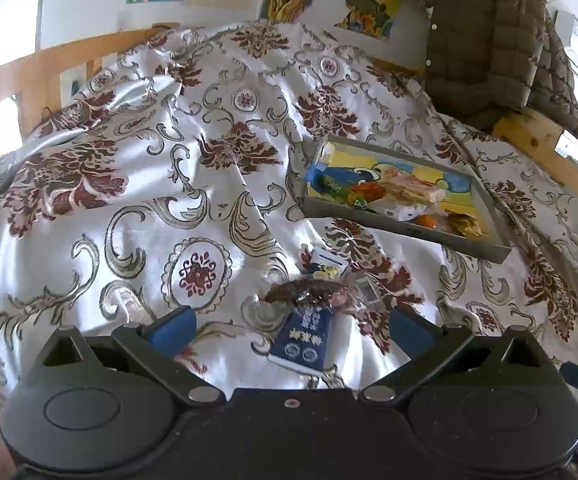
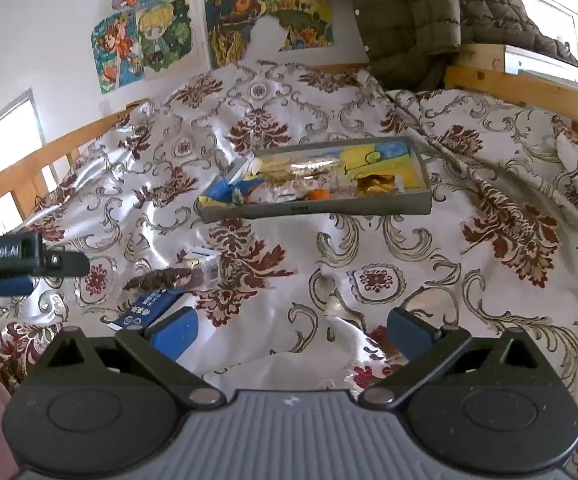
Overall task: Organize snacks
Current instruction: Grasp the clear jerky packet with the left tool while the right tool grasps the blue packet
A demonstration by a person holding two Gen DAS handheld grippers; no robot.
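– Left wrist view showed the left gripper [image 1: 291, 330] spread wide, empty, the blue packet [image 1: 305, 341] lying between its fingers on the bedspread [image 1: 129, 184]?
– Yes. It looked light, flat, probably slick; I'd pinch its long edges. Farther right, the tray [image 1: 405, 229] already held snacks.
– And the right gripper [image 2: 292, 330]?
– Released too, over bare cloth.

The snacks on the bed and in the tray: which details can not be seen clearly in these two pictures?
- Gray tray contents: both views, wrappers overlap, brands unreadable.
- Dark blue packet: print too small; in the right wrist view the finger pad covers its corner.
- Brown snack in clear wrap: glare, type unclear.
- Left gripper: right wrist view, cut off by the edge.
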